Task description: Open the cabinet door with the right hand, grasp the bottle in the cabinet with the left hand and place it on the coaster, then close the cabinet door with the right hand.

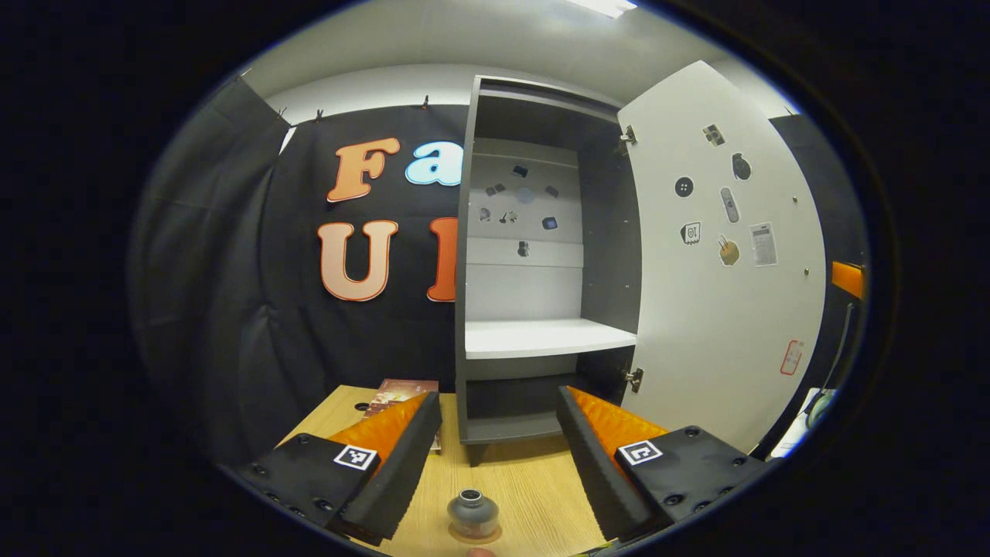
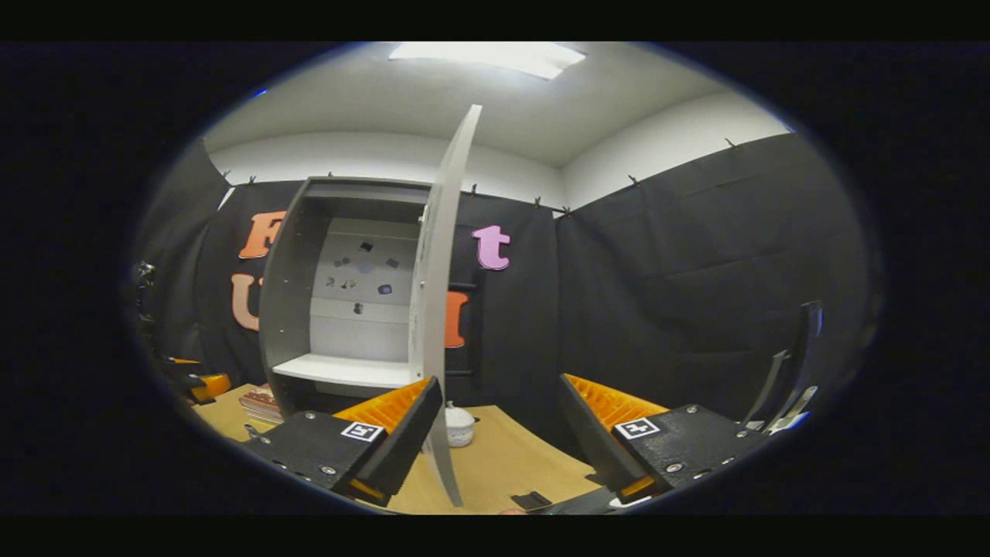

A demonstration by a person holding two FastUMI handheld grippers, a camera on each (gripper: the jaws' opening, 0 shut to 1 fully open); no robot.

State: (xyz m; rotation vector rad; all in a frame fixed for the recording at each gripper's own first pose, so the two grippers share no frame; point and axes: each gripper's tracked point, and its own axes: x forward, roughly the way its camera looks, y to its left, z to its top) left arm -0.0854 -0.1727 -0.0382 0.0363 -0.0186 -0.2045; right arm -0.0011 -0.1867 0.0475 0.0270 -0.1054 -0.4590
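- In the left gripper view the left tool [image 1: 495,456] hangs over the wooden counter [image 1: 534,480] with its fingers spread wide apart and nothing between them.
- Right below that gap, near the front edge of the counter, the bottle [image 1: 472,512] stands upright on a round coaster [image 1: 475,532].
- Farther back on the left of the counter lies a stack of books [image 1: 402,394], partly hidden behind the left finger.
- Behind that stands the cabinet [image 1: 541,255], open; its white shelf [image 1: 545,337] is bare, and small stickers dot its back wall.
- The cabinet door [image 1: 719,255] is swung out to the right on its hinges, with stickers on its inner face.
- In the right gripper view the right tool [image 2: 499,429] is also spread open and grips nothing; the door's edge [image 2: 442,309] rises just beside its left finger, but I cannot tell whether they touch.
- Past the door a small white jar [image 2: 459,425] sits on the counter [image 2: 503,464].
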